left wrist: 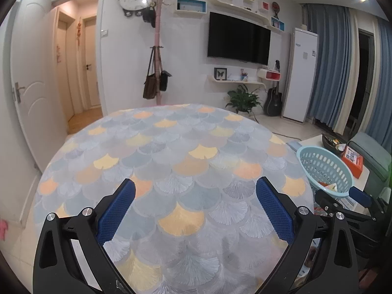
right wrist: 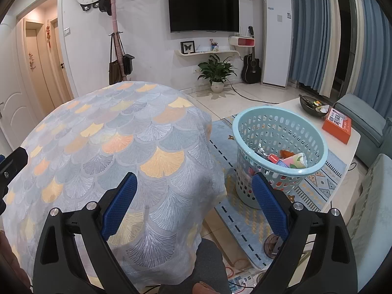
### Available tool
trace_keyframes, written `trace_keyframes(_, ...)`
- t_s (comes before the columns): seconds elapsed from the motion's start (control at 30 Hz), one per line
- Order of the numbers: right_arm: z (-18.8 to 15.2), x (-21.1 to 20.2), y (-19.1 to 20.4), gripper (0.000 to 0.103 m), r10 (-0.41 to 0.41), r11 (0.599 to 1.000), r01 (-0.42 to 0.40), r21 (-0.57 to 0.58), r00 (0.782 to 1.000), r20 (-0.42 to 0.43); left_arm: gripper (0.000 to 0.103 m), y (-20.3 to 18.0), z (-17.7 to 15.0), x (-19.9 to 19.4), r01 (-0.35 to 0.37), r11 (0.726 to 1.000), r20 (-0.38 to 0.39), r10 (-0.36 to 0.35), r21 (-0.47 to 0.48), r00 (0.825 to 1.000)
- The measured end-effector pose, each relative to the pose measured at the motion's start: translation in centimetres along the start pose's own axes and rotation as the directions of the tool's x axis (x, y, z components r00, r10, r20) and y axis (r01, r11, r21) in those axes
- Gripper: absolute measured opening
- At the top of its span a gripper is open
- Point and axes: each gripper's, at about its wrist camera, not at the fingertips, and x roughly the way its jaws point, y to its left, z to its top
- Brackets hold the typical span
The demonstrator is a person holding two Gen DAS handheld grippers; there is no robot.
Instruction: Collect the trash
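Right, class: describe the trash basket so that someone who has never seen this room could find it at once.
Start at the round table with the fan-patterned cloth. To its right, on the patterned rug beside a low white table, stands the pale blue plastic basket. It alone has perforated walls and holds colourful wrappers.

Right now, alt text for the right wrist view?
The open right tool hovers empty over a round table draped in a fan-patterned cloth. To its right, a light blue basket on the rug holds wrappers and other trash. Behind are a wall TV, a potted plant and a guitar.
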Motion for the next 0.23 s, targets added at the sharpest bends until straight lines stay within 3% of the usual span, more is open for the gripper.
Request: trace_keyframes(0.23, -0.13, 0.0, -0.29, 0.09, 0.001, 1.0, -0.001, 0.003, 1.0, -0.003, 0.096, -0.18, -0.06, 0.16, -0.006, 1.0, -0.013, 0.006, 0.01, 1.0)
